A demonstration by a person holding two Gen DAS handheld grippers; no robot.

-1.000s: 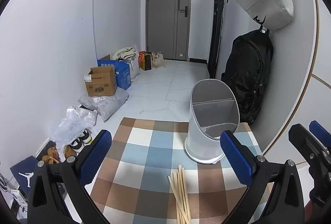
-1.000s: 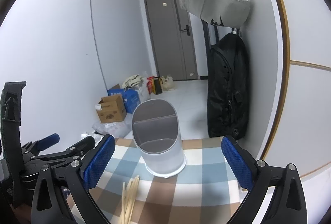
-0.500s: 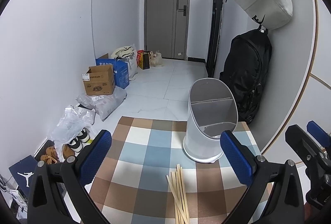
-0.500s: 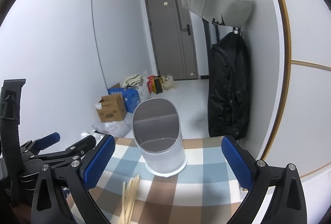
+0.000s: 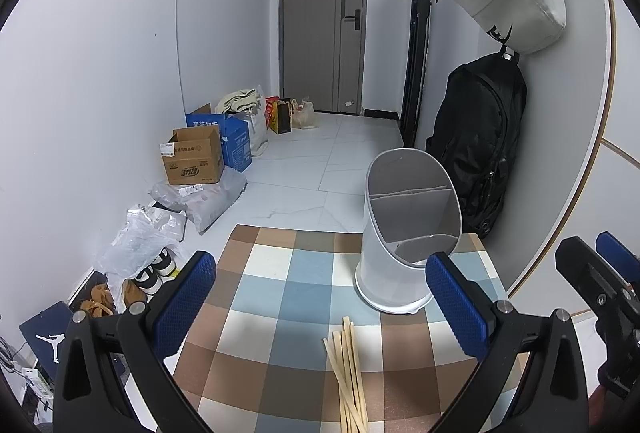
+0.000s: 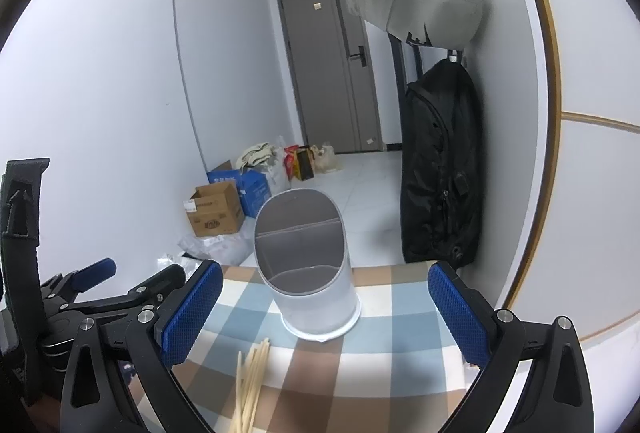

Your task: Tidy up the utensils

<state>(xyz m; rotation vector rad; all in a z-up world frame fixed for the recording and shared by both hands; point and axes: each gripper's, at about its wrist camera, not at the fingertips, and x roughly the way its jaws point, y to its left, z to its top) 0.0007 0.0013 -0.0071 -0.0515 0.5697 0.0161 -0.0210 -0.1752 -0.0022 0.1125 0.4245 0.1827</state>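
Near the tabletop's (image 5: 280, 297) far edge stands the holder (image 5: 404, 245), chopsticks (image 5: 346, 373) before it; both claws, left (image 5: 320, 305) and right (image 6: 324, 313), gape wide and empty, unchanged.

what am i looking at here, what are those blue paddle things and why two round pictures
No robot: a person holds a two-finger gripper in each hand, each with a fisheye camera looking along its fingers. One picture comes from the left gripper, the other from the right gripper. The blue paddles are finger pads. Both grippers are open and hold nothing. On the checked cloth stand a white holder with compartments, apparently empty, and loose chopsticks in front of it.
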